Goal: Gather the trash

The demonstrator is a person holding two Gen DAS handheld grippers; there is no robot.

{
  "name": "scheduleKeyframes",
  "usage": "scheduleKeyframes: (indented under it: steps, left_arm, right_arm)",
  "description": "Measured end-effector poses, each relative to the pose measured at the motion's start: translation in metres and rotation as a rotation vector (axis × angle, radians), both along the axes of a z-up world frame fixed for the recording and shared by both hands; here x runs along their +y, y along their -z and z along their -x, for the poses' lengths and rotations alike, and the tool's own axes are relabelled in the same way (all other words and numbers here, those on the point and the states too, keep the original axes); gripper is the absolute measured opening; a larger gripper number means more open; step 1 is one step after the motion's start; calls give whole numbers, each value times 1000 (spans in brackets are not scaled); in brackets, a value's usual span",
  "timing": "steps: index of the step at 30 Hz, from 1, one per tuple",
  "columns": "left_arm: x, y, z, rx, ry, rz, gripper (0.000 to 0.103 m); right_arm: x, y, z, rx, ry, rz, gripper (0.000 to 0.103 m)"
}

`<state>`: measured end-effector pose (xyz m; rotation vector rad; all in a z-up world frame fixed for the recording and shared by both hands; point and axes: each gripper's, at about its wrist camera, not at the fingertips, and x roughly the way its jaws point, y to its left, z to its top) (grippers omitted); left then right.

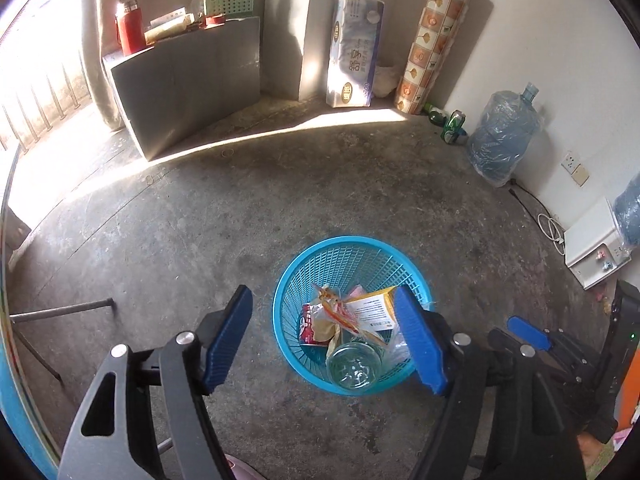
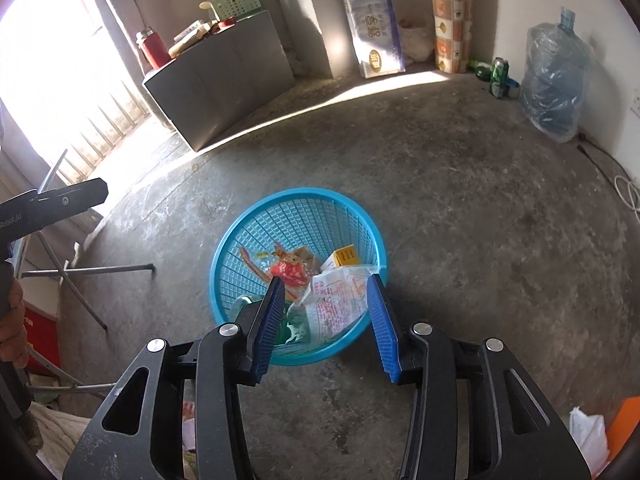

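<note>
A blue mesh basket (image 1: 344, 241) (image 2: 304, 193) stands on the concrete floor and holds trash. Inside lie a yellow-and-white box (image 1: 372, 307) (image 2: 346, 258), a clear plastic cup (image 1: 354, 366), a red packet (image 1: 308, 329) and an orange-red wrapper (image 2: 289, 269). A clear bag with red print (image 2: 340, 300) lies against the near right rim. My left gripper (image 1: 322, 294) hangs above the basket, jaws wide and empty. My right gripper (image 2: 326, 280) is also above it, open; the bag shows between its fingers from above, free of the pads.
A grey cabinet (image 1: 188, 80) with clutter stands at the back left. A tissue pack (image 1: 354, 52), a patterned roll (image 1: 436, 40), a green can (image 1: 454, 124) and a wrapped water jug (image 1: 502, 136) line the walls. Metal folding legs (image 2: 88, 270) are at the left, cables (image 1: 550, 228) at the right.
</note>
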<state>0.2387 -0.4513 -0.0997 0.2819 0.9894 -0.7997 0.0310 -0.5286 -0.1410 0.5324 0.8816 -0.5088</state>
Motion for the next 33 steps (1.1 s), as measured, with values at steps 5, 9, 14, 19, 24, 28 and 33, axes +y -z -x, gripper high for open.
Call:
scheduleKeyframes:
  steps: [5, 9, 14, 19, 24, 28, 33]
  left_arm:
    - [35, -53, 31, -49, 23, 100, 82]
    - [75, -86, 59, -76, 38, 161, 88]
    - [136, -108, 93, -118, 31, 193, 92]
    - [208, -117, 119, -137, -35, 208, 96]
    - [273, -115, 146, -146, -126, 198, 97]
    - [312, -111, 166, -140, -195, 198, 97]
    - [341, -104, 183, -165, -269, 169, 97]
  right_arm:
    - [19, -35, 28, -75, 6, 11, 53]
    - [41, -63, 48, -127, -2, 25, 62]
    - [77, -92, 60, -162, -48, 75, 72]
    - [119, -117, 61, -187, -108, 153, 83]
    - [166, -138, 58, -201, -141, 283, 94]
    - [203, -145, 53, -177, -164, 385, 95]
    - [240, -145, 54, -169, -150, 416, 95]
